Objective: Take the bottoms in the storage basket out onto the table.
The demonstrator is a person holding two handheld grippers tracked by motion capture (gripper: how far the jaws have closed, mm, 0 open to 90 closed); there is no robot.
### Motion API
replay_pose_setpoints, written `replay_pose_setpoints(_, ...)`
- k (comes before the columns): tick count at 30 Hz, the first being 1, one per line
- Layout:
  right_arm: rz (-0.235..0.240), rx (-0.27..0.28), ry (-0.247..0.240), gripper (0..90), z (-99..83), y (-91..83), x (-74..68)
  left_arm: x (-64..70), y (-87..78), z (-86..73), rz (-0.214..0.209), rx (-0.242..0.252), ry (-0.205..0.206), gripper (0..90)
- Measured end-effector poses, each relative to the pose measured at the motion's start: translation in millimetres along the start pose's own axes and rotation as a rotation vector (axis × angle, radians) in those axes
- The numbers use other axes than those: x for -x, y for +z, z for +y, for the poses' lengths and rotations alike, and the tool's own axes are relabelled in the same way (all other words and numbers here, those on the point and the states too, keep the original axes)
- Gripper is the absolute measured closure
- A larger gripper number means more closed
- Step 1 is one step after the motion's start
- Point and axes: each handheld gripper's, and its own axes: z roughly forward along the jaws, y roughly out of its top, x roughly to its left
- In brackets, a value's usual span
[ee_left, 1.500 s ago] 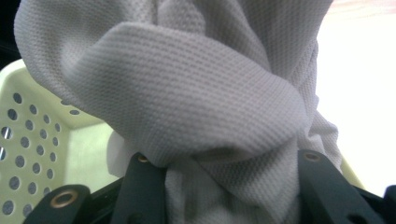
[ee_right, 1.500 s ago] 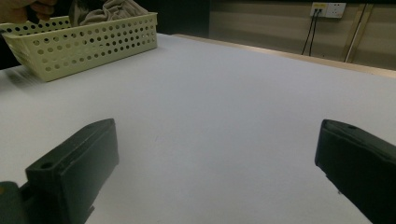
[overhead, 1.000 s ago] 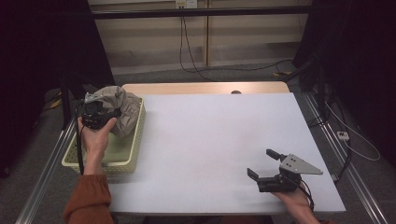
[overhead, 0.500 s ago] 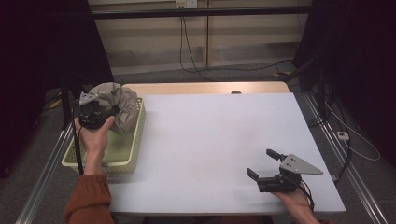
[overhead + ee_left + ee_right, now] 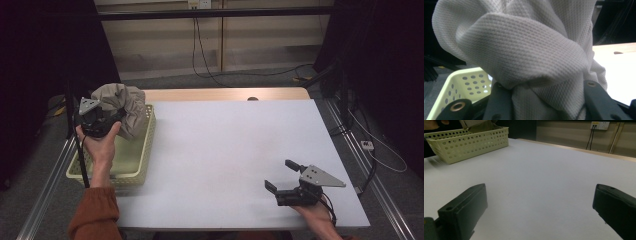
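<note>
From the high view we count one grey cloth [image 5: 120, 107], bunched and crumpled, lifted over the one pale green basket [image 5: 131, 167] at the desk's [image 5: 225, 150] left edge by the left claw [image 5: 97, 120]. The right claw [image 5: 282, 176] rests spread near the front right.

In the left gripper view, the waffle-knit cloth [image 5: 524, 50] is pinched between the jaws above the perforated basket [image 5: 466, 83].

In the right gripper view, its jaws stand wide apart over bare desk [image 5: 544, 177]; cloth [image 5: 477, 125] shows above the basket [image 5: 469, 141].
</note>
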Motion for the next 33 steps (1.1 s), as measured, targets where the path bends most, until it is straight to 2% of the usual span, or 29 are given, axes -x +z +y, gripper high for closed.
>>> replay_pose_setpoints(12,0.002,0.0,0.003,0.0,0.0,-0.1,-0.5,3.7,-10.9,5.0,-0.011,0.082,0.021,61.2)
replay_pose_setpoints(27,0.001,0.003,-0.001,0.0,0.1,-0.2,-0.3,7.9,-23.0,11.4,-0.001,0.171,0.015,61.1)
replay_pose_setpoints(29,0.0,0.005,0.001,0.0,0.1,-0.2,-0.2,8.9,-24.2,12.0,-0.003,0.195,0.013,61.1)
replay_pose_setpoints(33,0.0,0.004,0.001,0.0,0.1,-0.2,-0.3,11.8,-28.6,15.0,-0.006,0.228,0.032,61.2)
